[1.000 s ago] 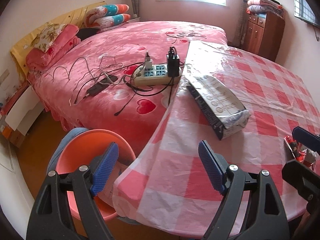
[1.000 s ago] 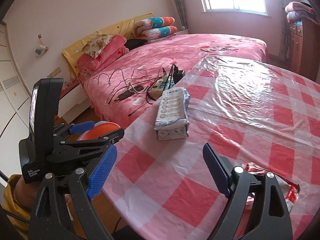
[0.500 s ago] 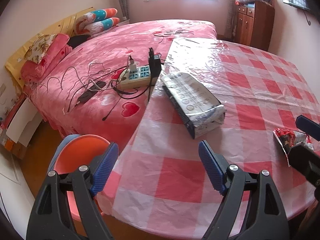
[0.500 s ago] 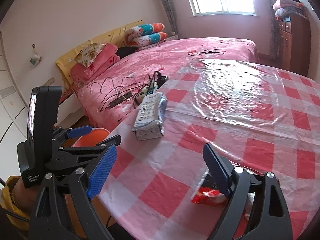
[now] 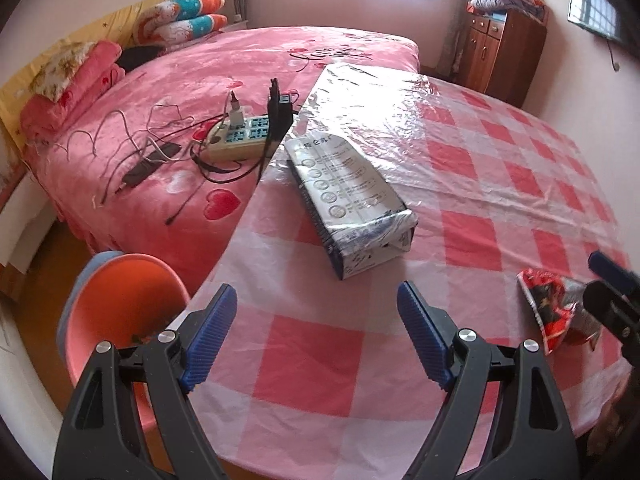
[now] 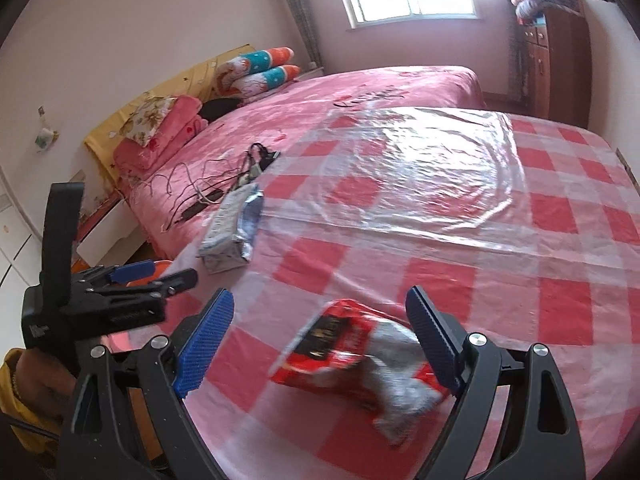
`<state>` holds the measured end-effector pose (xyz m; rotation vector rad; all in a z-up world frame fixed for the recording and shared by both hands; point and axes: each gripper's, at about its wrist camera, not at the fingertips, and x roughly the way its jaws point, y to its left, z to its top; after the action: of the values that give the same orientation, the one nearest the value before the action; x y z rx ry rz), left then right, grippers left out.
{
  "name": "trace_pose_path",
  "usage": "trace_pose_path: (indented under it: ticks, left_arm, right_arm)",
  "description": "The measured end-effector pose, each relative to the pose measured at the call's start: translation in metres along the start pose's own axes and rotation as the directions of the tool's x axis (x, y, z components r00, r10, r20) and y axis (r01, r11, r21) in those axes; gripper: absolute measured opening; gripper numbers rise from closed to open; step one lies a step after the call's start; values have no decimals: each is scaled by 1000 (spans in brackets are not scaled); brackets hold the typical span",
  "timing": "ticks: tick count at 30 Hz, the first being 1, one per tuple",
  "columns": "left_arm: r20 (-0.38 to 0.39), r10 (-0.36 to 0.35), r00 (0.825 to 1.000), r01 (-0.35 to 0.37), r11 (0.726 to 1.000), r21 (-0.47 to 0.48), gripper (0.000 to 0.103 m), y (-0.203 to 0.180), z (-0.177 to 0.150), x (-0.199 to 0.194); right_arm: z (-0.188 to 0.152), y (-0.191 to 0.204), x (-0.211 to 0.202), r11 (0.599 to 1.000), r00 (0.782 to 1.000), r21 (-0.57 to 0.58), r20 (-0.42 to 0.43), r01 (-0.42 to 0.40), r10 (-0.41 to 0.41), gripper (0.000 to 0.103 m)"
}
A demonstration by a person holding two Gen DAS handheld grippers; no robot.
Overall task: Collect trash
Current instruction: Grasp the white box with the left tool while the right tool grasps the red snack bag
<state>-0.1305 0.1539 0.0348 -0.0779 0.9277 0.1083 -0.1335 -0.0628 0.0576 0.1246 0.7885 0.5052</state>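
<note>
**Closing on the red wrapper**

At left, over the near table (image 5: 312,352) edge, the left claw (image 5: 316,332) hangs released and empty, the orange bin (image 5: 120,304) below it beside the table. At right, the red snack wrapper (image 6: 356,356) lies between the right claw (image 6: 320,336)'s spread jaws, unpinched. Lower squarely, then clench on the crumpled middle so the foil does not slip.
</note>
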Motion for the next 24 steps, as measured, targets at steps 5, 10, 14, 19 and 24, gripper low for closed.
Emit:
trace_pose_path:
  ticks: [5, 10, 14, 19, 24]
  left_arm:
    - [5, -38, 999, 38, 999, -22, 83, -6, 11, 3]
    - [-11, -66, 998, 65, 997, -43, 83, -10, 24, 14]
    - [-36, -76, 996, 73, 995, -69, 83, -11, 33, 28]
    - [-61, -106, 992, 98, 988, -120, 83, -8, 42, 43]
    - [-81, -120, 989, 107, 982, -155, 83, -5, 49, 58]
  right_arm:
    - [-2, -18, 3, 1000, 999, -7, -30, 16, -16, 87]
    - [-5, -30, 11, 1000, 997, -11, -79, 4, -5, 87]
    - [-8, -35, 17, 1000, 994, -11, -104, -14, 13, 87]
    - [-9, -38, 19, 999, 992, -11, -123, -38, 37, 87]
    - [-11, -37, 19, 998, 990, -24, -131, -61, 58, 90]
